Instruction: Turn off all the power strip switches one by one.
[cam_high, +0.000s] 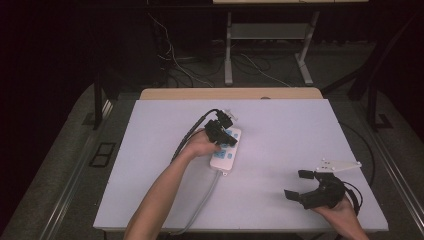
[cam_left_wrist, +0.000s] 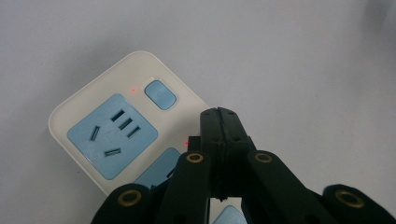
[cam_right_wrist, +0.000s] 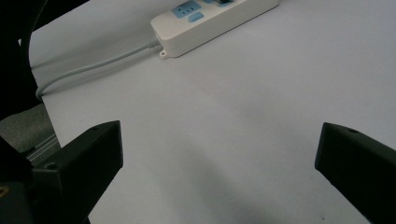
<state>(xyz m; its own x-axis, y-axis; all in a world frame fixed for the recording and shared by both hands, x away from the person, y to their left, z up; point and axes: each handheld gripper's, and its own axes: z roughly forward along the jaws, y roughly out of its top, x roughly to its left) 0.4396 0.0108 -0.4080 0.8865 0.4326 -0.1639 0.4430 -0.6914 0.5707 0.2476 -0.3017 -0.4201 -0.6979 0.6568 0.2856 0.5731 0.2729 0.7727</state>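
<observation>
A white power strip (cam_high: 226, 150) with pale blue sockets lies near the middle of the table, its grey cord (cam_high: 202, 202) running toward the near edge. My left gripper (cam_high: 223, 134) hovers right over the strip's far end. In the left gripper view its jaws are pressed together with nothing between them, the tips (cam_left_wrist: 219, 114) beside a small blue switch (cam_left_wrist: 160, 94) and a blue socket (cam_left_wrist: 112, 136). My right gripper (cam_high: 298, 184) rests at the near right of the table, jaws wide apart and empty. The right gripper view shows the strip (cam_right_wrist: 217, 21) far off.
The white tabletop (cam_high: 290, 135) has a wooden strip (cam_high: 230, 93) along its far edge. Beyond it stand desk legs and loose cables on a dark floor. A black cable (cam_high: 187, 135) trails from the left gripper over the table.
</observation>
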